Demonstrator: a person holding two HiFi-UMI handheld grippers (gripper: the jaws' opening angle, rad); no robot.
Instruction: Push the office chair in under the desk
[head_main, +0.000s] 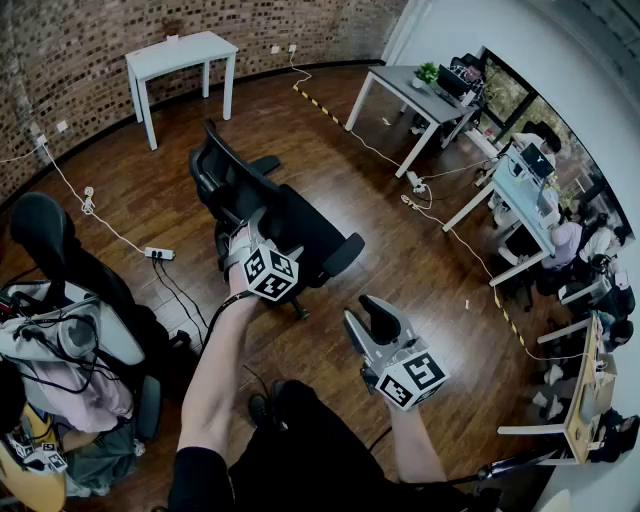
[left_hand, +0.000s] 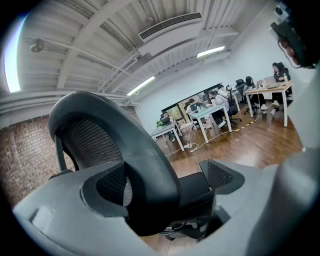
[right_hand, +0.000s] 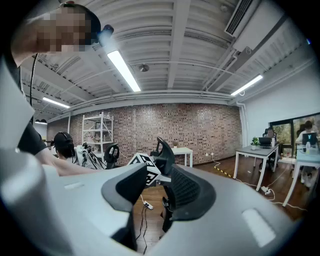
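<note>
1. Here the office chair (head_main: 300, 225) stands out on the wood floor (head_main: 400, 250), its curved back rim passing between the fingers (left_hand: 107, 182) of the left gripper (left_hand: 167, 180).
2. Those fingers stand wide apart around the rim, not clamped.
3. The right gripper (right_hand: 159, 192) hangs near the seat, its fingers (right_hand: 187, 192) partly apart and holding nothing.
4. The white desk (head_main: 180, 55) stands well beyond both grippers' fingers, past the chair.

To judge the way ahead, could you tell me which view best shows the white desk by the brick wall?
The head view: the white desk shows whole, top and legs. The right gripper view shows it small, partly behind the office chair; the left gripper view shows none of it.
</note>
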